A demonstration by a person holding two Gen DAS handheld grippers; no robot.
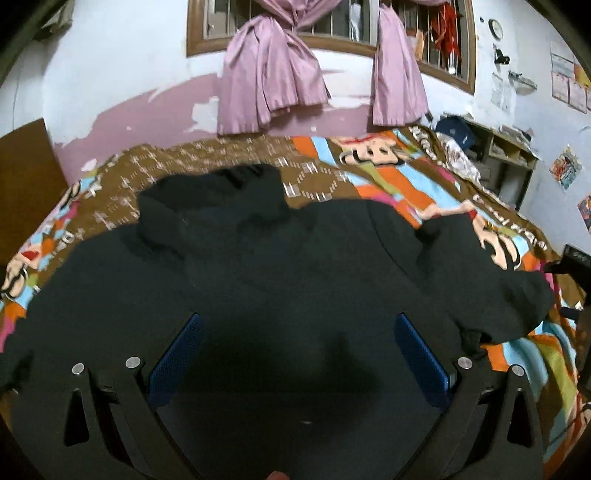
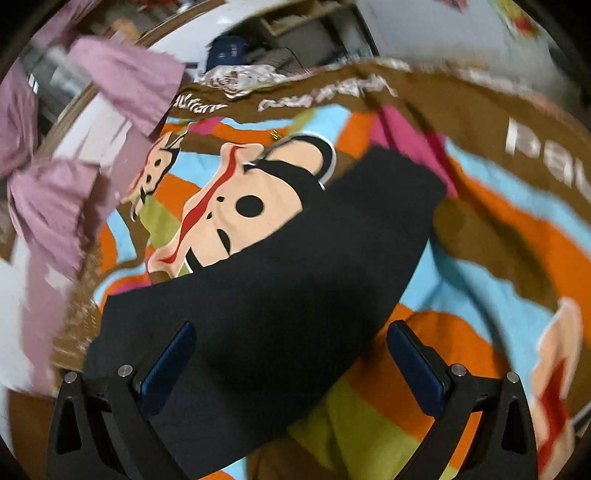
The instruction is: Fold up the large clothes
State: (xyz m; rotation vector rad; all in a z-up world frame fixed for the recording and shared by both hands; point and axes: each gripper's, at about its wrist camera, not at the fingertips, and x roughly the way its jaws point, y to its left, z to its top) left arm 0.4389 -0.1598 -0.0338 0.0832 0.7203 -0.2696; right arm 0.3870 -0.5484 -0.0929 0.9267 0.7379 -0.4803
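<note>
A black hooded sweatshirt [image 1: 280, 266] lies spread out on a bed covered by a brightly striped cartoon monkey blanket [image 1: 399, 184]. In the left wrist view the garment fills the lower middle of the picture, its hood [image 1: 214, 206] pointing toward the far wall and one sleeve [image 1: 491, 280] stretched out to the right, ending in a bunched cuff near the bed's edge.

The left tool [image 1: 299, 354] hovers low over the body of the sweatshirt. Its two blue-padded fingers [image 1: 177, 362] stand wide apart with only dark cloth showing between them, gripping nothing.

In the right wrist view, which is tilted and blurred, the right tool [image 2: 291, 369] is also spread wide. Its left blue pad [image 2: 166, 369] sits above the black sleeve [image 2: 295, 280], which runs diagonally from the lower left up to a squared cuff at the upper right. The other pad is over the orange and green stripes of the blanket [image 2: 498, 236] just beside the sleeve's edge. Whether either finger touches the cloth cannot be told. A large monkey face [image 2: 236, 210] printed on the blanket shows just past the sleeve.

Behind the bed, pink knotted curtains [image 1: 269, 74] hang at a barred window [image 1: 340, 26] in a white and pink wall with peeling paint. A shelf unit [image 1: 506, 151] stands in the far right corner, and a round clock [image 1: 495, 28] and papers hang on the right wall.
</note>
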